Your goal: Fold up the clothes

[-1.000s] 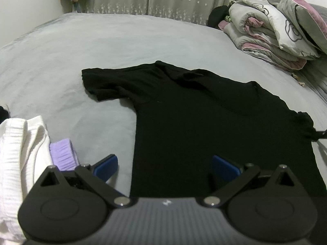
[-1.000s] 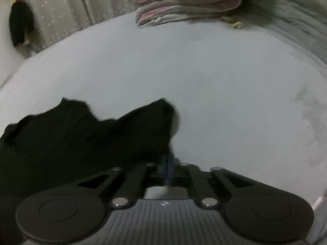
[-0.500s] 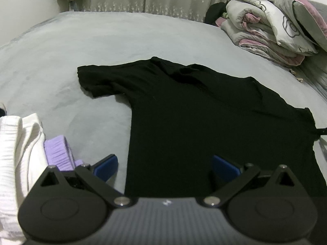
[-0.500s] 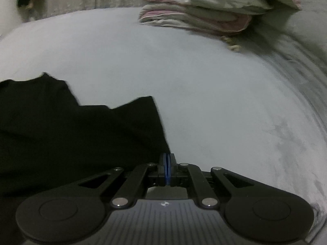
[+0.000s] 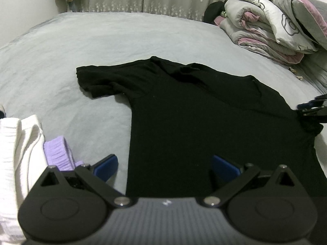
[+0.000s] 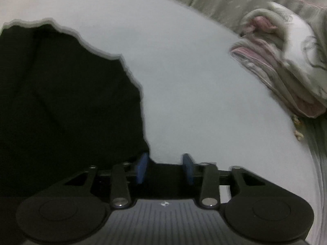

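On the grey bed (image 5: 102,47), right tongs (image 6: 165,168) now unclenched off black T-shirt (image 5: 204,118); left tongs (image 5: 163,164) agape.

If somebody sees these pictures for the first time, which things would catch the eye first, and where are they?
The large black short-sleeved T-shirt lies spread flat in the middle of the pale grey bed sheet. At the far right corner of the bed sits a pile of folded grey-and-pink quilts and pillows. At the near left edge lie a white ribbed garment and a small lilac knitted piece.
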A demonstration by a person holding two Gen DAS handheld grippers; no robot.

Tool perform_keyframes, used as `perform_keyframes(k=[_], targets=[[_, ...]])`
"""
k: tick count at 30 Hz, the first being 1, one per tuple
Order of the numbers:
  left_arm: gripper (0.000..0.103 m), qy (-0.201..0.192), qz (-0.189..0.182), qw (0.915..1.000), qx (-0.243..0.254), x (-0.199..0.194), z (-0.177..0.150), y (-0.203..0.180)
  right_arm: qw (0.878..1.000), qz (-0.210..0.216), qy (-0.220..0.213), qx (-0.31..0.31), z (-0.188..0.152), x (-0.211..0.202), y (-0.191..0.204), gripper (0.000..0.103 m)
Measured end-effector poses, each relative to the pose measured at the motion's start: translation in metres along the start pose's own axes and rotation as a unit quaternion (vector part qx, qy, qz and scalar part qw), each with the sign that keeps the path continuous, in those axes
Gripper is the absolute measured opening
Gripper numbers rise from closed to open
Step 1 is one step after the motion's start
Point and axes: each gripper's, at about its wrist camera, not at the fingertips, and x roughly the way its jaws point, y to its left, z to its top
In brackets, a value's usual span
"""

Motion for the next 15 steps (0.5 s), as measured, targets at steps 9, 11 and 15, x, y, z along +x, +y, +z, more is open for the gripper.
perform_keyframes(k=[9, 11, 15], targets=[[0.103, 0.000, -0.008, 0.9999, -0.008, -0.002, 0.006, 0.005, 0.991, -0.107, -0.031, 0.070, 0.026, -0.015, -0.013, 0.002], [0.103, -0.002, -0.010, 0.9999, -0.012, -0.004, 0.008, 0.007, 0.991, -0.084, -0.041, 0.093, 0.031, -0.019, -0.009, 0.002], [0.103, -0.013, -0.023, 0.9982, -0.053, -0.009, 0.025, 0.032, 0.988, -0.035, -0.064, 0.133, 0.046, -0.028, 0.003, 0.029]])
